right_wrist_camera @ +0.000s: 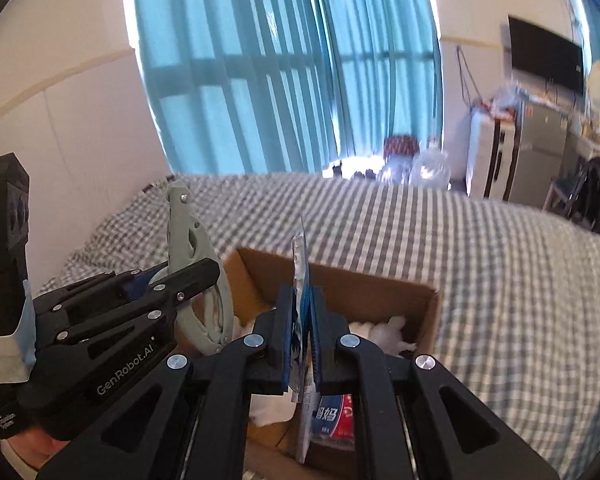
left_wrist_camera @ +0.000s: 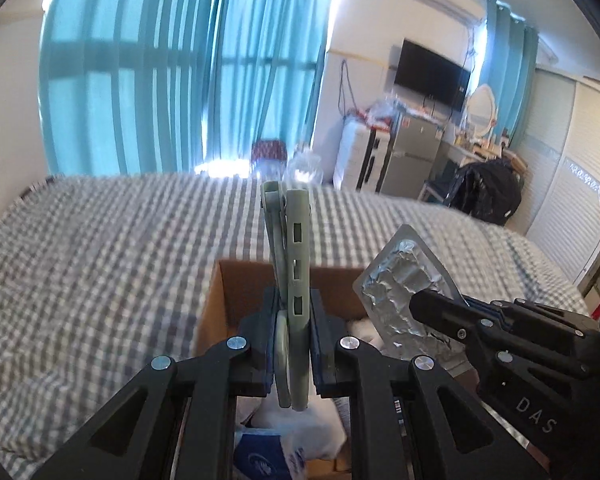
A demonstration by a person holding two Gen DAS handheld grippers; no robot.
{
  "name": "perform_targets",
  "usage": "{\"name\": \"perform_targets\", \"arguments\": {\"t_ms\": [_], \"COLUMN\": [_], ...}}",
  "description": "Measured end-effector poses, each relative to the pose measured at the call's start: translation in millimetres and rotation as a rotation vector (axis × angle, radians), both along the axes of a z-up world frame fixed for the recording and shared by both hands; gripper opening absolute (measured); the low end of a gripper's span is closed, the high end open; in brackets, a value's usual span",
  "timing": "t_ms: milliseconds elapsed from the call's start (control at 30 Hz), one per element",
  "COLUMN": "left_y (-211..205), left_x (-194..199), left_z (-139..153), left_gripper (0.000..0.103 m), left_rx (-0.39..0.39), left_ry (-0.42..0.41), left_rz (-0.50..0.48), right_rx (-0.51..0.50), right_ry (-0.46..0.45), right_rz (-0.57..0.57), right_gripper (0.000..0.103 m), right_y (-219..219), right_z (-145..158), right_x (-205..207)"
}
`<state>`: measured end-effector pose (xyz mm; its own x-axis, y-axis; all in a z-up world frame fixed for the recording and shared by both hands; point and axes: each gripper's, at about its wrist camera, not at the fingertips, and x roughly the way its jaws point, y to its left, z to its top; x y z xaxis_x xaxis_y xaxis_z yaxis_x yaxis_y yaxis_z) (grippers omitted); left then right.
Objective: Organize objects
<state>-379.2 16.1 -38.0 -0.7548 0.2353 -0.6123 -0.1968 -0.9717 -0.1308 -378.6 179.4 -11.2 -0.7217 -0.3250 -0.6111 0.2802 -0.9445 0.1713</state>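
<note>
Left claw (left_wrist_camera: 291, 340) pinching green tool (left_wrist_camera: 290, 264), above cardboard box (left_wrist_camera: 212, 300)

The left tongs (left_wrist_camera: 292, 344) are showing matte black plastic linkage arms with triangular cut-outs, 4 round silver rivets gleaming at the pivots, and dark blue pads lining the inner faces of the fingers (left_wrist_camera: 256, 344). The right tongs (right_wrist_camera: 300, 344) are wearing the same black frame, 4 silver rivets and blue pads. White lettering is reading "GenRobot.AI" along the left unit's side in the right wrist view, and "DAS" is showing on the right unit's body in the left wrist view.
</note>
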Motion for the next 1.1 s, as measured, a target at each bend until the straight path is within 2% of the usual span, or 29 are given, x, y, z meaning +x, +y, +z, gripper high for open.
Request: {"name": "perform_targets", "arguments": {"t_ms": [200, 400, 467, 500, 533, 567, 600, 700, 867, 933, 1100], "left_y": [-2, -8, -7, -6, -5, -4, -4, 0, 1, 0, 1], "left_x": [-13, -10, -8, -5, -1, 2, 4, 16, 40, 55, 102], "left_z": [-38, -40, -36, -33, -28, -23, -19, -1, 38, 57, 105], "left_gripper": [0.013, 0.016, 0.025, 0.031, 0.049, 0.062, 0.064, 0.066, 0.078, 0.082, 0.094], "left_rx": [-0.038, -0.043, -0.068, -0.079, -0.085, -0.089, -0.091, -0.112, -0.112, -0.102, -0.085], "left_ry": [-0.075, -0.099, -0.097, -0.092, -0.084, -0.072, -0.062, -0.036, 0.018, 0.050, 0.162], "left_rz": [-0.015, 0.001, 0.006, 0.007, 0.007, 0.014, 0.020, 0.027, 0.045, 0.053, 0.070], "right_rx": [-0.001, -0.019, -0.023, -0.024, -0.024, -0.025, -0.026, -0.016, 0.007, 0.020, 0.041], "right_ry": [-0.072, -0.087, -0.085, -0.076, -0.074, -0.072, -0.063, -0.028, 0.035, 0.070, 0.162], "right_rz": [0.011, -0.007, -0.015, -0.026, -0.032, -0.036, -0.046, -0.068, -0.117, -0.139, -0.179], "right_gripper": [0.007, 0.007, 0.009, 0.015, 0.028, 0.036, 0.046, 0.047, 0.050, 0.058, 0.068], "right_y": [0, 6, 10, 13, 14, 15, 17, 23, 36, 39, 43], "right_z": [-36, -38, -33, -29, -25, -21, -15, 5, 51, 70, 119], "right_x": [-22, -24, -21, -16, -14, -12, -8, 4, 36, 51, 97]}}
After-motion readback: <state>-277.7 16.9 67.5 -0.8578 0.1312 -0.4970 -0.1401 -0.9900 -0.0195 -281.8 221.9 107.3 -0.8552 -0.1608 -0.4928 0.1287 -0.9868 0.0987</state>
